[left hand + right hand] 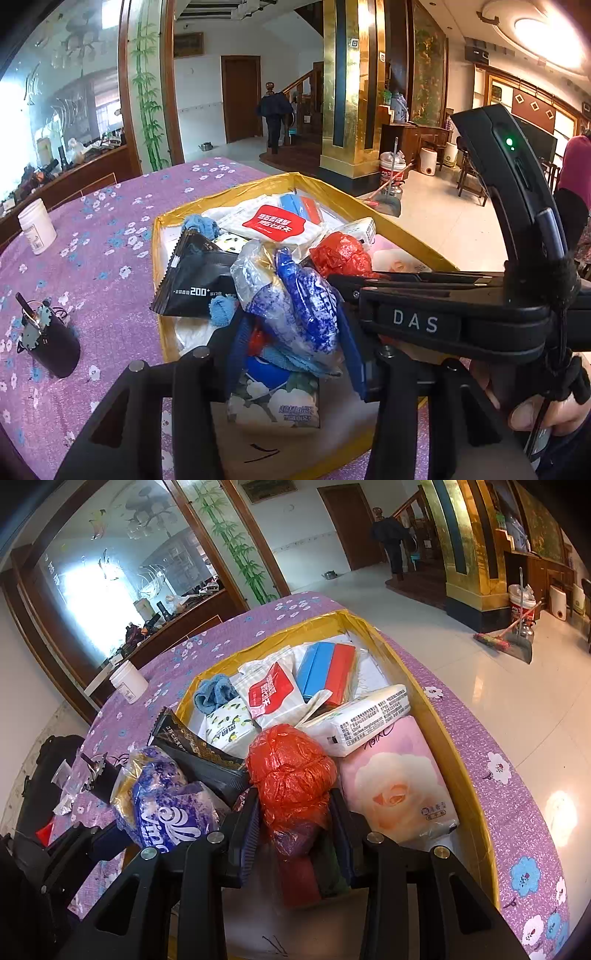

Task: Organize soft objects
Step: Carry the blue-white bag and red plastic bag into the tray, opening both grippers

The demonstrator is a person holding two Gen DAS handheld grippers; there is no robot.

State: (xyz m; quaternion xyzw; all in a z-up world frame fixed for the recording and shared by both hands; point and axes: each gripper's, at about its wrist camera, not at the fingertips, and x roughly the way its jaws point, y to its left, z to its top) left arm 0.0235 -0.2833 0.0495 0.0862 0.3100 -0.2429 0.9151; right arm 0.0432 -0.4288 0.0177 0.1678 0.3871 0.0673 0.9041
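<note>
A gold-lined cardboard box (454, 738) on the table holds several soft packs: a pink rose tissue pack (399, 786), a white tissue pack (369, 720), a red-and-blue pack (328, 668), a blue cloth (214, 692) and a black packet (192, 273). My left gripper (291, 332) is shut on a crumpled blue-and-white plastic bag (303, 295) over the box's near end. Just to its right, my right gripper (293, 801) is shut on a crumpled red plastic bag (288, 760), which also shows in the left wrist view as the red plastic bag (340, 254).
The table wears a purple floral cloth (110, 240). On it, left of the box, stand a white jar (37, 225) and a black pouch with keys (51, 343). Right of the box the table edge drops to a tiled floor (498, 701). A person stands far off by the stairs.
</note>
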